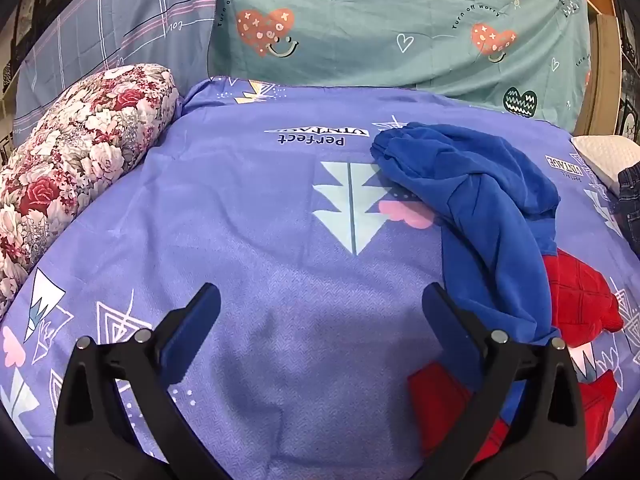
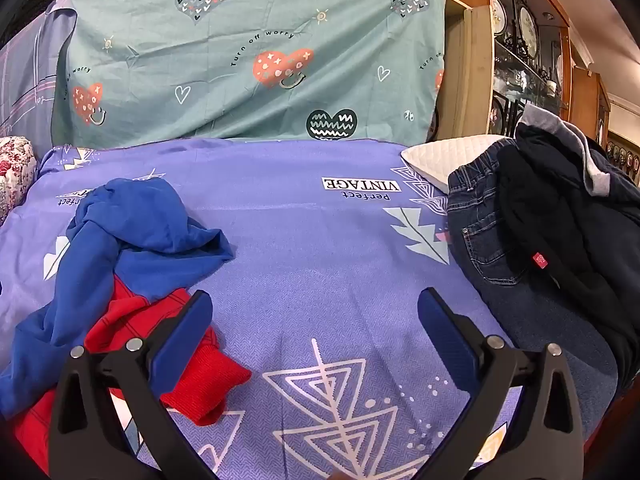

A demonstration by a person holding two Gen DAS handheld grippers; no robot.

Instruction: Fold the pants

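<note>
The blue and red pants lie in a crumpled heap on the bed, which has a purple sheet with white trees and triangles on it. In the left wrist view the pants are on the right side, with the blue part bunched up on top and the red part poking out lower down. In the right wrist view the same pants are on the left side, and a red leg end lies flat near the front. The left gripper hangs above the bare sheet with its two fingers wide apart and nothing between them. Its right finger is just beside the blue cloth, but it is hard to tell if it touches. The right gripper also has its fingers wide apart and holds nothing. Its left finger sits in front of the red cloth. On the right side of the bed there is a pile of dark clothes, with blue jeans under a dark jacket, lying partly on a white pillow. A flowery roll pillow lies along the left edge of the bed. A green sheet with hearts hangs behind the bed. A wooden cabinet with plates stands at the far right.
</note>
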